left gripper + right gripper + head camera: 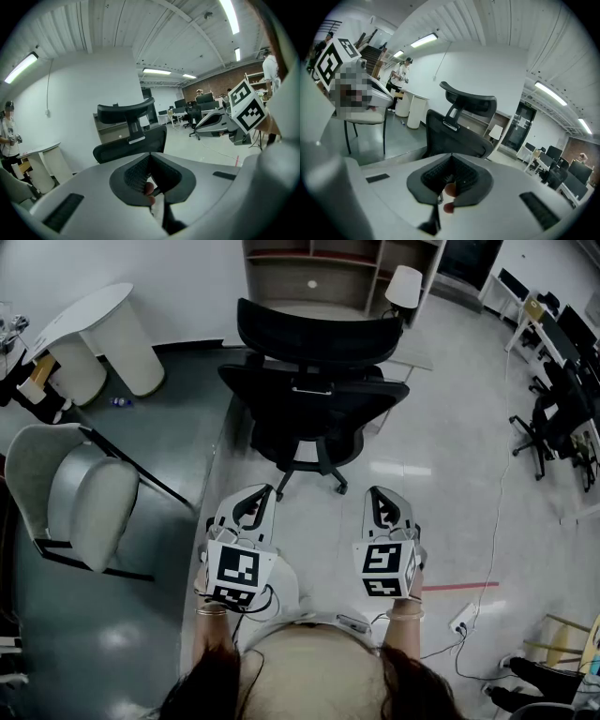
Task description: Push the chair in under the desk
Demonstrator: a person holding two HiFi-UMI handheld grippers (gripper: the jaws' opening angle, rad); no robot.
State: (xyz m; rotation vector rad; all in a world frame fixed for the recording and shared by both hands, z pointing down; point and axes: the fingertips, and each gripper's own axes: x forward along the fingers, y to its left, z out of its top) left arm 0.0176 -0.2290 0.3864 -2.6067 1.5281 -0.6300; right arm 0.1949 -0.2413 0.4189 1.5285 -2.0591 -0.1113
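The chair stood on the floor, its back turned to both grippers and well apart from them. It would probably roll easily yet swivel if pushed off-centre, so the stiff backrest edges suited best. The left gripper and right gripper had their fingers closed on nothing.

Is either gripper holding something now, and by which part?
Nothing is held: left gripper and right gripper are shut and empty, apart from the black chair.
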